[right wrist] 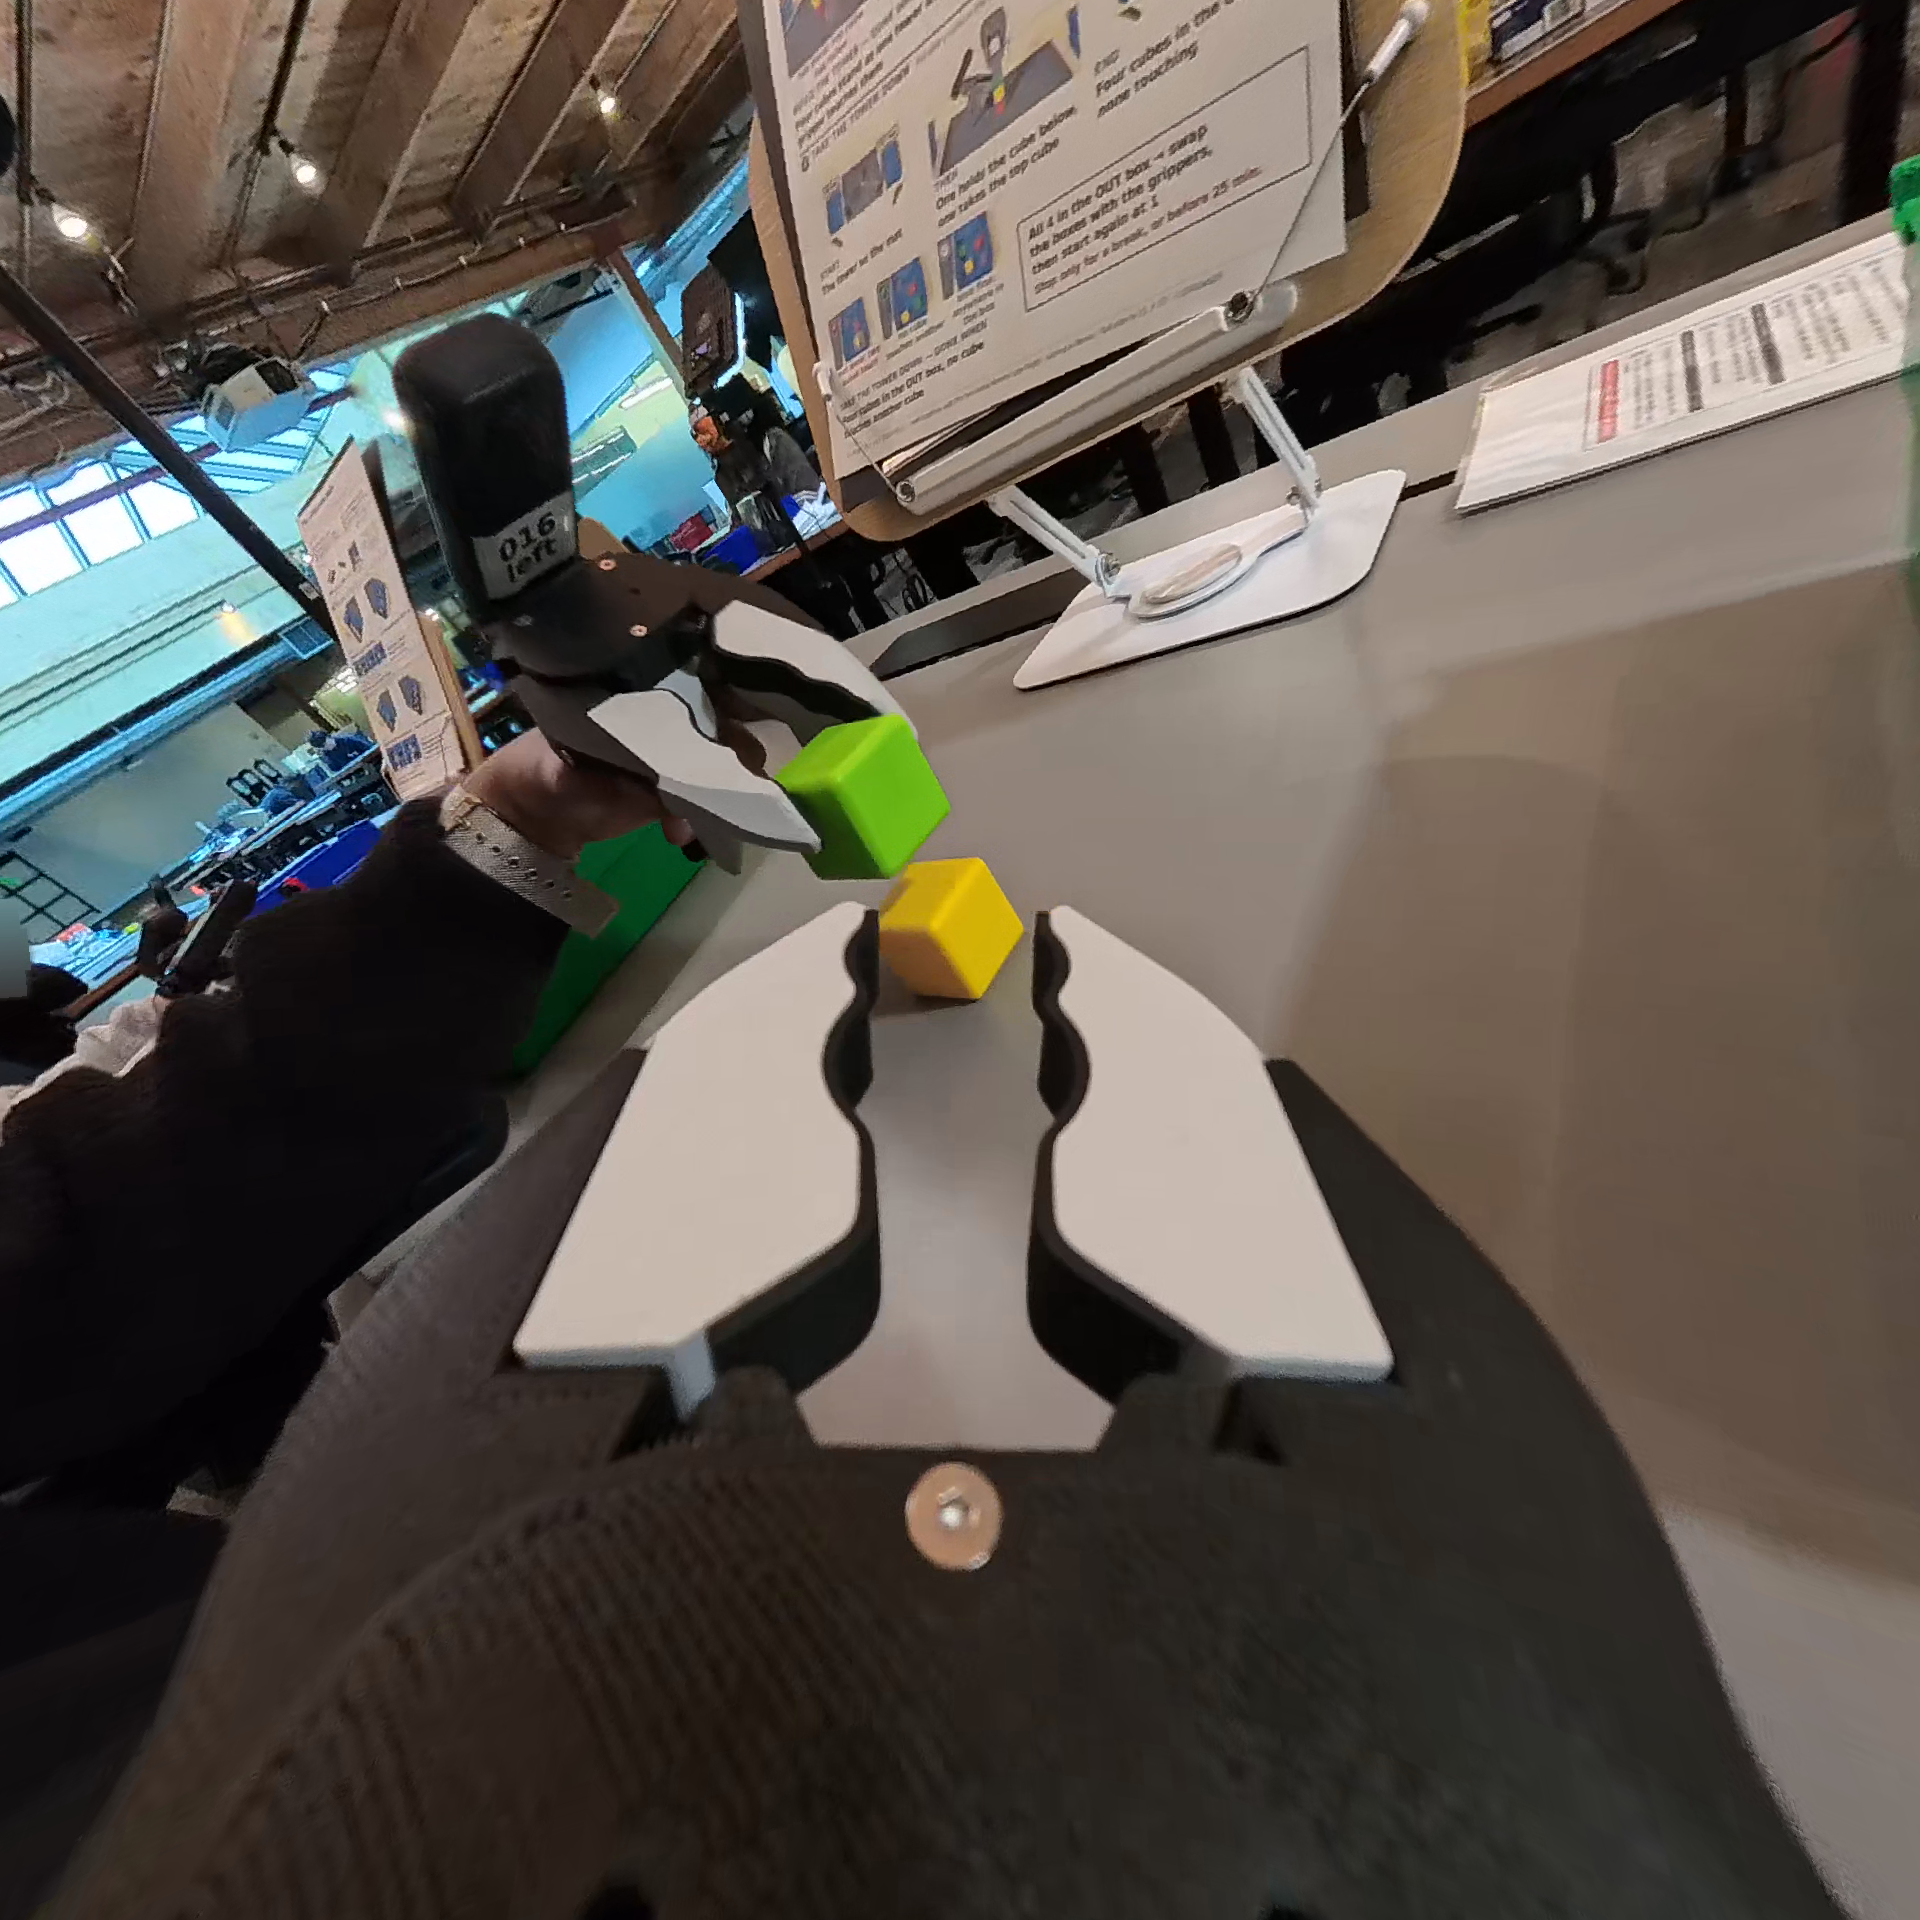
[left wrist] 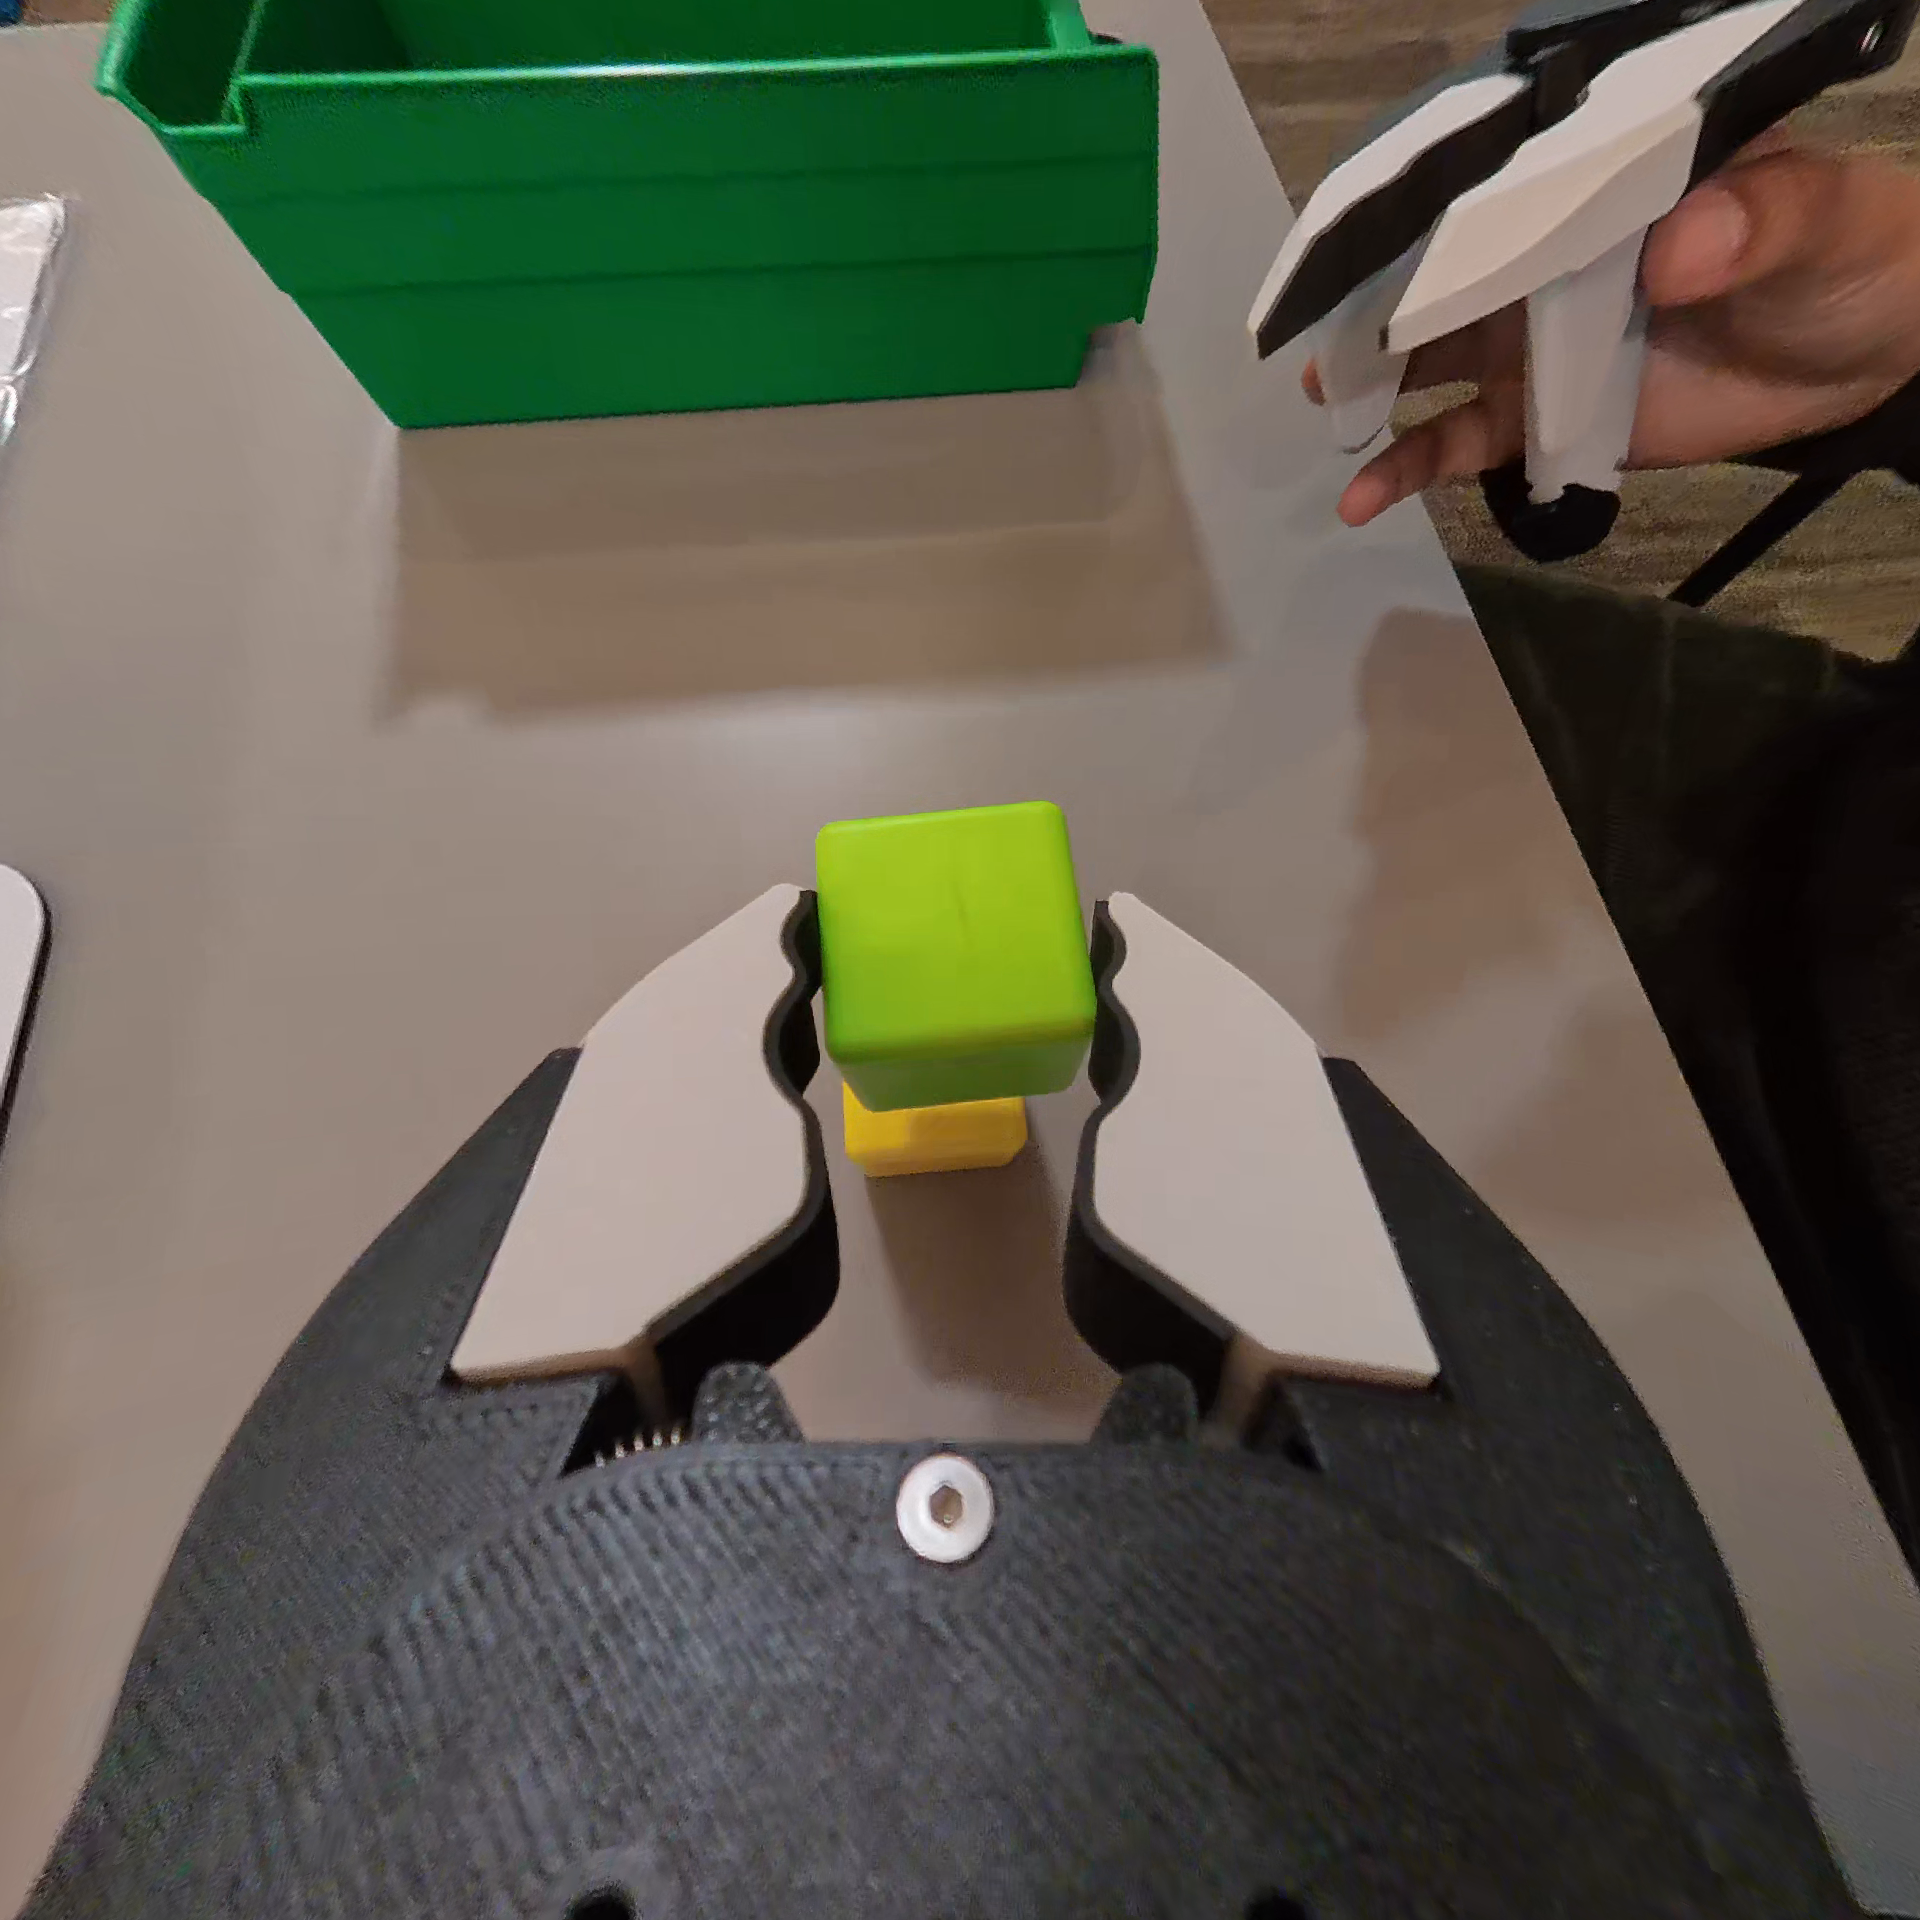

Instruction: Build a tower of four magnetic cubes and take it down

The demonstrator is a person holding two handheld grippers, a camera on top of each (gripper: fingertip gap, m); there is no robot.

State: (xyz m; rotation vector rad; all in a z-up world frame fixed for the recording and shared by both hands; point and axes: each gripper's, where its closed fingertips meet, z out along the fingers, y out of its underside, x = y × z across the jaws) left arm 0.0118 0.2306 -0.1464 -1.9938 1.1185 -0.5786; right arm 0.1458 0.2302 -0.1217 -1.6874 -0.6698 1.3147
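Green cube [left wrist: 954, 951], lifted clear of the grey table [left wrist: 623, 675], sits clamped between the fingers of the left claw [left wrist: 951, 935]. Yellow cube [right wrist: 951, 928] rests on the table just below it. Right claw [right wrist: 948, 940] hovers near the yellow cube, fingers parted and empty. Green bin [left wrist: 665, 208] stands farther back.

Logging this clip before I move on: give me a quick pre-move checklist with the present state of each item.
1. Left gripper shut on green cube: ok.
2. Green cube clear of yellow cube: ok, gap visible in right wrist view.
3. Yellow cube resting on table: ok.
4. Right gripper open, holding nothing: ok.
5. Green bin contents: cannot tell.
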